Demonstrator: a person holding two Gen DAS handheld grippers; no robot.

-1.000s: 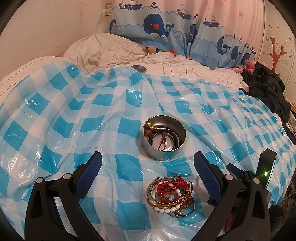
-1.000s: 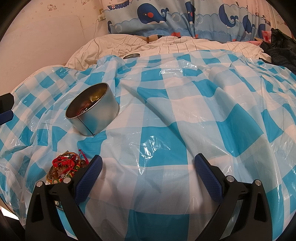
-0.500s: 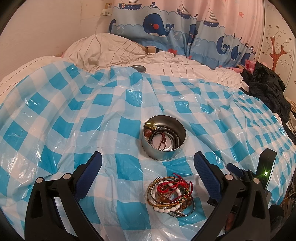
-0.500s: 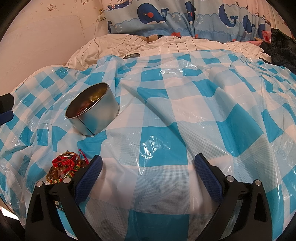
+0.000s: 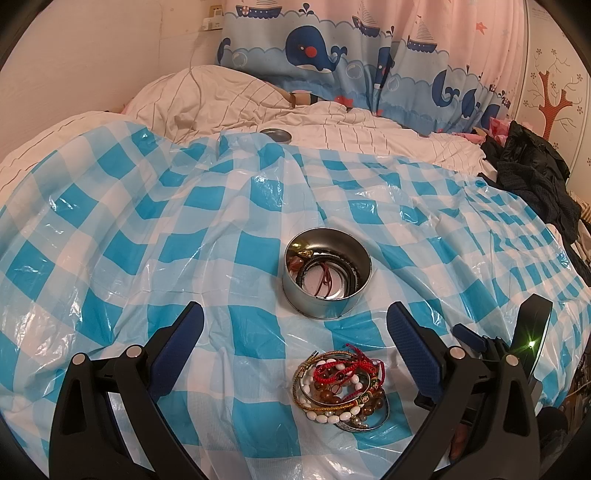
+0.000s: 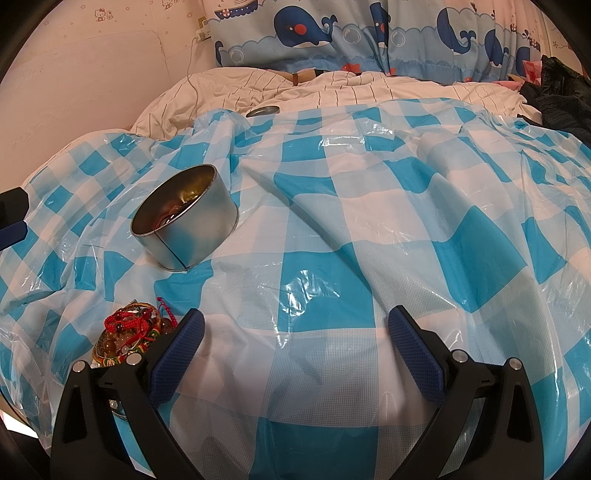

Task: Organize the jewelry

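So your left gripper [image 5: 295,334] hangs wide open and empty, with the bracelet pile [image 5: 341,391] lying on the checked sheet [image 5: 147,236] between its fingers. Your right gripper [image 6: 295,336] is spread open too, holding nothing, the pile just beside its left finger. Beyond sits the tin [image 5: 327,271], holding a few bangles and cords; most pieces remain outside. Nothing has shifted since the earlier frames.

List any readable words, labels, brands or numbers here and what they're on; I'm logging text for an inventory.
None can be read.
Metal tin: bare metal, no label showing.
Whale-print curtain: pictures only, whales and boats.
Wall stickers: cartoon figures, too small to show any lettering.
Bracelets: beads and cords, no legible marks.
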